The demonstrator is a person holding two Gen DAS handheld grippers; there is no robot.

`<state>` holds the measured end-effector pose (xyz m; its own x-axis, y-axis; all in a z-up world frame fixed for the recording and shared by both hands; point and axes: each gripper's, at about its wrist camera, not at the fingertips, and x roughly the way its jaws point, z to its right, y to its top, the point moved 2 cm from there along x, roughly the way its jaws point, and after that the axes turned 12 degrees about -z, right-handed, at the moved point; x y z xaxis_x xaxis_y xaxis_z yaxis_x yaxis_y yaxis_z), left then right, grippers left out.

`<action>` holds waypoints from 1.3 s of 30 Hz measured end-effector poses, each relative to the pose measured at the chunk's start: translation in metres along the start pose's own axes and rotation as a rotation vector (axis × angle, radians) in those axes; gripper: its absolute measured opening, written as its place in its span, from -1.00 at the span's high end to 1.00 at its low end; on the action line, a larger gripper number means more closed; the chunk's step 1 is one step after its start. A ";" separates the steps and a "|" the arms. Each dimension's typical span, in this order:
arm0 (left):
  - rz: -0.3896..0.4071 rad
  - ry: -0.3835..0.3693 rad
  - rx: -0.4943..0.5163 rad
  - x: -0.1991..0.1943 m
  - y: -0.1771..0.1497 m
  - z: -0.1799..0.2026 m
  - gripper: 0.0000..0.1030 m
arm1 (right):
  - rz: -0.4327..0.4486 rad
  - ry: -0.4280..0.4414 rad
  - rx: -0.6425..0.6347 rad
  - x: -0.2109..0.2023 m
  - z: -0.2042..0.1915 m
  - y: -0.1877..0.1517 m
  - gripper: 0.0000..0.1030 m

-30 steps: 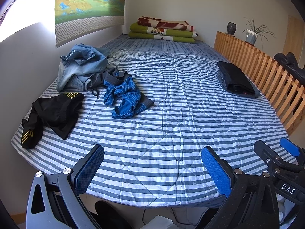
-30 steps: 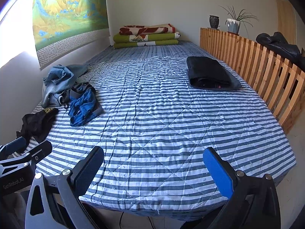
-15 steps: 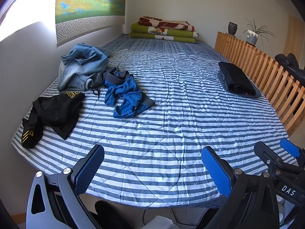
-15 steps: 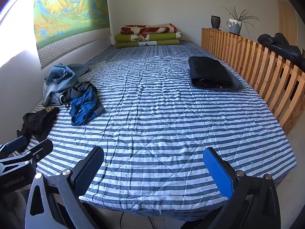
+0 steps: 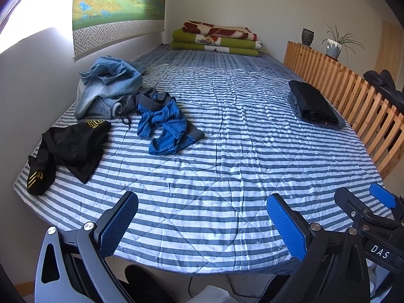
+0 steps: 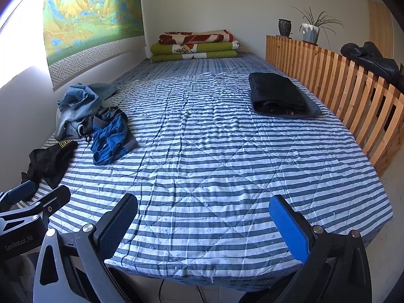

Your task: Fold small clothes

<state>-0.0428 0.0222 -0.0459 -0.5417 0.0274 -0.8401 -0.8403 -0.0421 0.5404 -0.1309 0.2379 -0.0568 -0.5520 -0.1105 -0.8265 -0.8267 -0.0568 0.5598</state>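
A crumpled blue striped garment [image 5: 165, 126] [image 6: 111, 140] lies on the left of the striped bed [image 5: 227, 166] [image 6: 227, 151]. Left of it sits a black garment with gold lettering [image 5: 68, 149] [image 6: 49, 160], and behind it a heap of light denim [image 5: 108, 85] [image 6: 75, 106]. A folded dark stack [image 5: 313, 106] [image 6: 280, 94] rests on the right by the wooden rail. My left gripper [image 5: 202, 224] hovers open over the bed's near edge, nothing between its fingers. My right gripper [image 6: 203, 223] is open too, beside it on the right and empty.
A slatted wooden rail [image 5: 353, 101] [image 6: 341, 88] runs along the bed's right side, with dark cloth draped on it. Folded green and red blankets [image 5: 217, 38] [image 6: 197, 45] are stacked at the far end. A wall borders the left side.
Both grippers have shifted only slightly; the view drifts a little. The clothes lie as before, and both grippers stay open.
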 end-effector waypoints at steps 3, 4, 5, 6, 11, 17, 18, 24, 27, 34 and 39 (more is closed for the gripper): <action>0.000 0.000 -0.004 0.000 -0.001 -0.002 -1.00 | -0.005 0.001 -0.001 0.002 -0.001 0.000 -0.99; 0.000 0.000 -0.005 0.000 -0.001 -0.003 -1.00 | -0.007 0.002 -0.001 0.002 -0.002 0.000 -0.99; -0.001 0.000 -0.005 0.001 -0.001 -0.003 -1.00 | -0.008 0.002 -0.001 0.003 -0.002 0.000 -0.99; -0.001 0.000 -0.006 0.001 -0.001 -0.004 -1.00 | -0.008 0.001 -0.002 0.003 -0.003 -0.001 -0.99; -0.001 -0.003 -0.010 0.001 0.001 -0.007 -1.00 | -0.008 -0.003 -0.007 0.004 -0.005 0.000 -0.99; -0.005 -0.005 -0.013 0.002 0.002 -0.009 -1.00 | -0.018 0.001 -0.006 0.006 -0.007 0.000 -0.99; -0.005 -0.005 -0.013 0.003 0.002 -0.009 -1.00 | -0.019 0.000 -0.008 0.006 -0.007 0.000 -0.99; -0.012 -0.006 -0.019 0.009 0.001 -0.013 -1.00 | -0.021 0.003 -0.016 0.009 -0.011 0.002 -0.99; -0.023 -0.010 -0.030 0.016 0.001 -0.016 -1.00 | -0.022 0.007 -0.026 0.013 -0.014 0.004 -0.99; -0.028 0.004 -0.033 0.037 0.012 -0.034 -1.00 | 0.017 0.015 -0.038 0.026 -0.022 0.019 -0.99; -0.023 0.028 -0.058 0.058 0.036 -0.059 -1.00 | 0.030 0.054 -0.047 0.042 -0.033 0.039 -0.99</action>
<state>-0.1031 -0.0367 -0.0778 -0.5206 0.0013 -0.8538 -0.8497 -0.0992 0.5179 -0.1825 0.1984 -0.0680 -0.5687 -0.1664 -0.8055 -0.8032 -0.0986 0.5875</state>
